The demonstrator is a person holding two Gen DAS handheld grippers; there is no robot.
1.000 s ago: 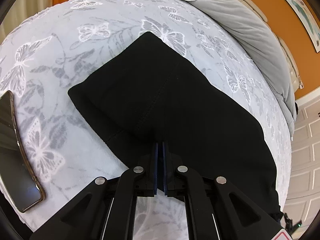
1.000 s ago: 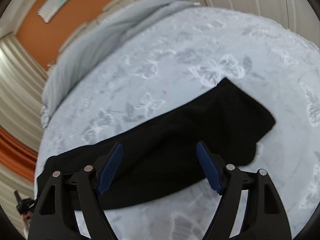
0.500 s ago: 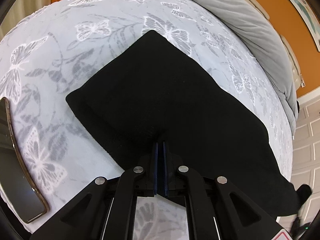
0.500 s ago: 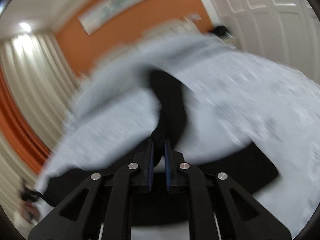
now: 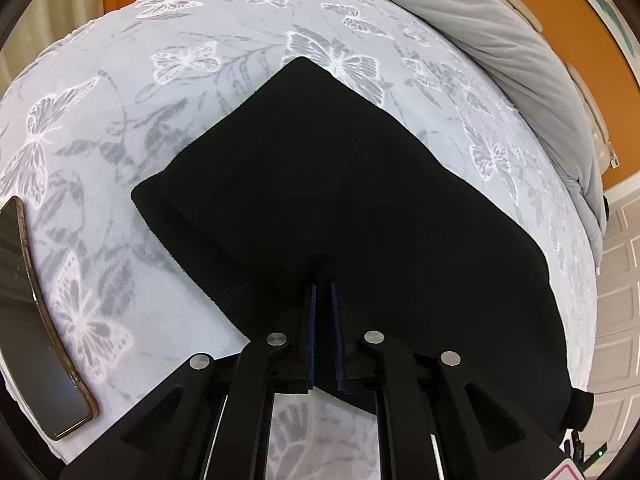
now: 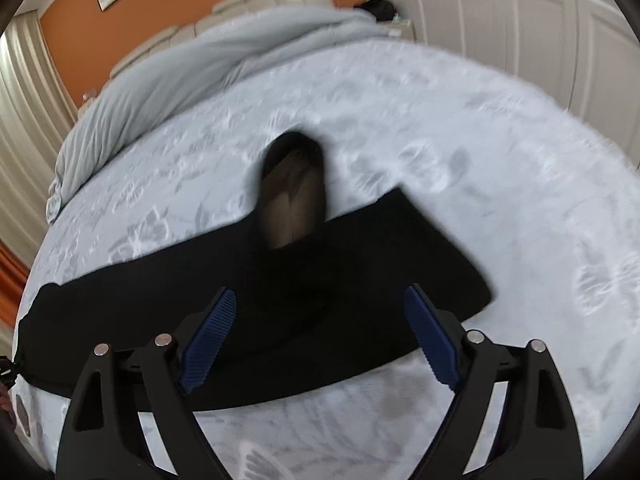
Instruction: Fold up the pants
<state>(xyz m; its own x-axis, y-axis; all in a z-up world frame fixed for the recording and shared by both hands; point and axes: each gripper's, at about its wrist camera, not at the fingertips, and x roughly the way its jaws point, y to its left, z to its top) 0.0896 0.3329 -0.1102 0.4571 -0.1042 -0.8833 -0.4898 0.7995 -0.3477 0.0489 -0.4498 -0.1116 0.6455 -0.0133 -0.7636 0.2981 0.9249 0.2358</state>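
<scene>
Black pants (image 5: 360,208) lie flat on a butterfly-print bedspread (image 5: 120,128), a stitched seam running up the middle. My left gripper (image 5: 323,304) is shut on the pants' near edge. In the right wrist view the pants (image 6: 360,288) stretch across the bed, and a raised loop of the cloth (image 6: 294,196) stands up behind the middle, blurred. My right gripper (image 6: 320,320) is open and empty just above the pants' near edge.
A phone (image 5: 28,320) lies on the bedspread at the left edge. A grey duvet (image 5: 500,40) is bunched at the head of the bed, also in the right wrist view (image 6: 192,68). White closet doors (image 6: 520,20) stand beyond.
My right gripper shut on the pants and lifted them half a second ago, then opened and let go. My left gripper stayed shut on the near edge; the seam shows again.
</scene>
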